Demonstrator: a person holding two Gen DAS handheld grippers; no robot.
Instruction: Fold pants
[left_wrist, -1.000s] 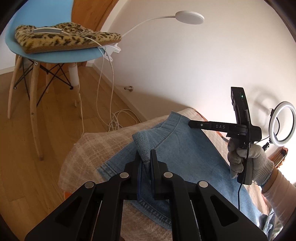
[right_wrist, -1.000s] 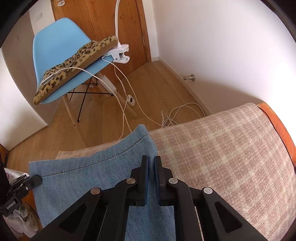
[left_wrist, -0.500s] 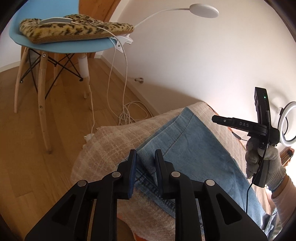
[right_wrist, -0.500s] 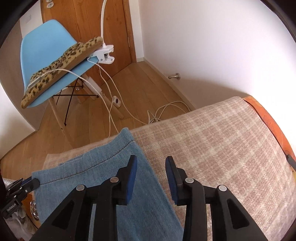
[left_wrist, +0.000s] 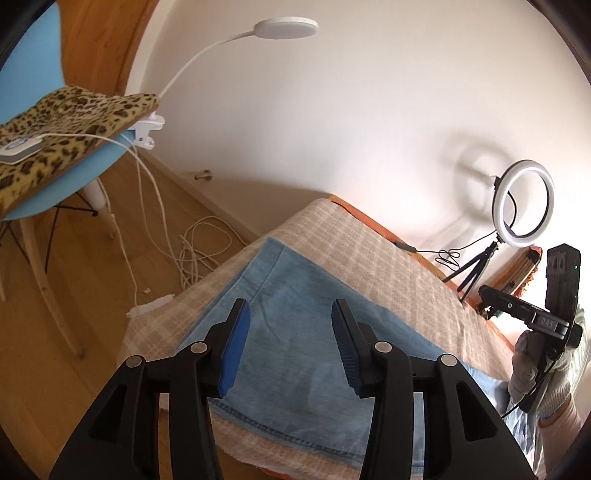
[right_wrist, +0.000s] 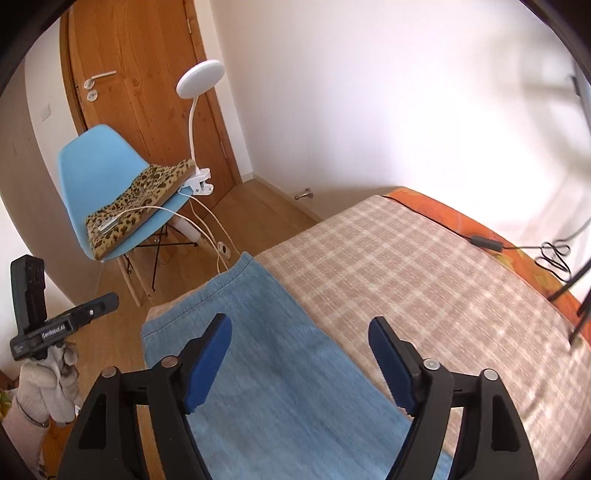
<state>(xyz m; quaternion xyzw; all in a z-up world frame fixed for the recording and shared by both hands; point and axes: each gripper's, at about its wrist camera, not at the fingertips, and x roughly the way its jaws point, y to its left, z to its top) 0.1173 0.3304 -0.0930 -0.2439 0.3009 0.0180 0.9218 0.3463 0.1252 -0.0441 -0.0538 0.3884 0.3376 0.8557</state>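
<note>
**Both grippers clear of denim**

Pants (left_wrist: 295, 332) lie flat on checked blanket (right_wrist: 424, 277). Left gripper (left_wrist: 288, 332) above them, jaws just opening, partly spread, empty. Right gripper (right_wrist: 299, 354) above pants' blanket-side edge, jaws just opening, wide, empty.

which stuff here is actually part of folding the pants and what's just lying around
Part of the job:
- denim pants
- left gripper, open
- right gripper, open
- plaid blanket under the pants

Just lying about:
- blue chair
- leopard cushion
- clip lamp
- ring light
- floor cables
</note>
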